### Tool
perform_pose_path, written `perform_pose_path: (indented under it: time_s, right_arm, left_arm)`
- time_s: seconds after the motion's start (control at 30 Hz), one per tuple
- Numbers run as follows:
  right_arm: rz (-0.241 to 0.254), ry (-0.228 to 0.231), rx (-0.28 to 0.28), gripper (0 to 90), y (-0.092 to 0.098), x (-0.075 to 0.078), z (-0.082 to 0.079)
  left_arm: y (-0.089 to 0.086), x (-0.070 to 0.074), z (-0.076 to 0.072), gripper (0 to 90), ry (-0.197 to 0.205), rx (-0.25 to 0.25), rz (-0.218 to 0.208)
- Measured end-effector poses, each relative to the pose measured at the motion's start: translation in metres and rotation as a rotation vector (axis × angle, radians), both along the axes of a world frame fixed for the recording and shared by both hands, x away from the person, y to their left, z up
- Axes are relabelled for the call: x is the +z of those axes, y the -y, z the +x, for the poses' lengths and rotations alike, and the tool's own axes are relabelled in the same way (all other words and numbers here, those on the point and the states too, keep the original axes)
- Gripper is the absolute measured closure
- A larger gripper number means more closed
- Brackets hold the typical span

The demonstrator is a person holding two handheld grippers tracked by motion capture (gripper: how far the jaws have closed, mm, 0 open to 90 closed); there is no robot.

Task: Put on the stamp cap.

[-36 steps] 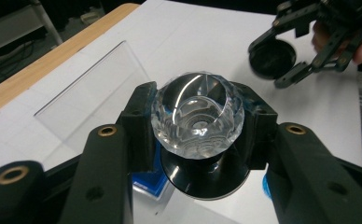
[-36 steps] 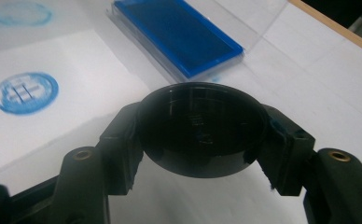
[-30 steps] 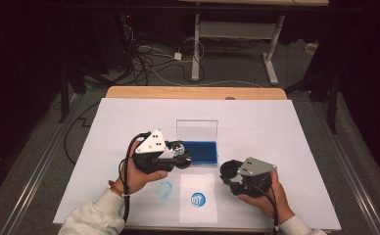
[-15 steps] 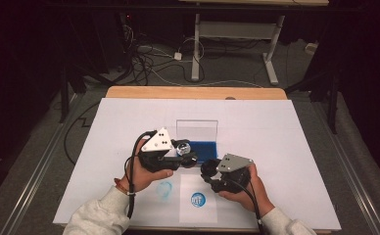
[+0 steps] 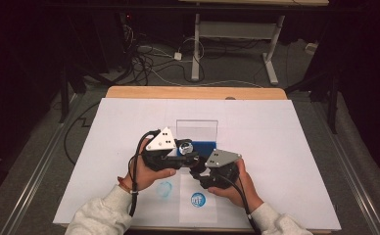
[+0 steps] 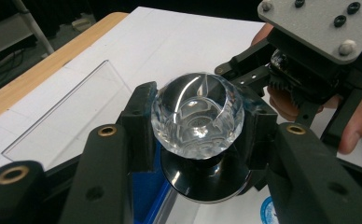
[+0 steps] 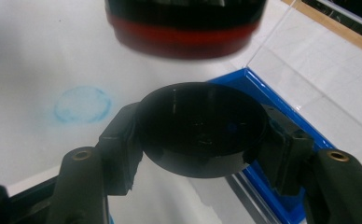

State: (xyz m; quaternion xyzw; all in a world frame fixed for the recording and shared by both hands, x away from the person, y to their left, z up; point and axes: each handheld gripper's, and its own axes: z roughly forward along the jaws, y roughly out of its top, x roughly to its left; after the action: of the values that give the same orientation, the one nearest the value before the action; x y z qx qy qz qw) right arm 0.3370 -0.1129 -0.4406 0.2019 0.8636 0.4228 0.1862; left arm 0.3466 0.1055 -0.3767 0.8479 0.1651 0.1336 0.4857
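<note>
The glass ball (image 6: 197,114) is being clamped by the left gripper (image 6: 197,140), the black disc (image 7: 201,135) by the right gripper (image 7: 202,154), so the ball's probably getting dropped if they're bumped together.

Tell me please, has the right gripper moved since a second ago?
Yes. The right gripper has shifted left across the white table, from right of the blue tray to just below it, meeting the left gripper.

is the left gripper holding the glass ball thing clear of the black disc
No, in the left gripper view the faceted glass knob clamped by the left gripper sits right on top of the black disc, apparently touching it.
</note>
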Motion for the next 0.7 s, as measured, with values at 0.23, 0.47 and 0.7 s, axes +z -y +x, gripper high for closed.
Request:
perform_pose_path:
  time_s: [0.23, 0.47, 0.7]
  right_arm:
    - [0.073, -0.022, -0.013, 38.6, -0.007, 0.007, 0.003]
    - [0.124, -0.032, -0.024, 38.5, -0.011, 0.012, 0.002]
    - [0.137, -0.035, -0.036, 38.5, -0.01, 0.013, 0.001]
  left_arm:
    - [0.004, -0.001, 0.0, 54.2, 0.024, 0.004, 0.013]
    - [0.002, -0.001, 0.0, 54.2, 0.028, 0.016, -0.004]
    - [0.003, -0.005, 0.0, 54.2, 0.02, 0.012, -0.024]
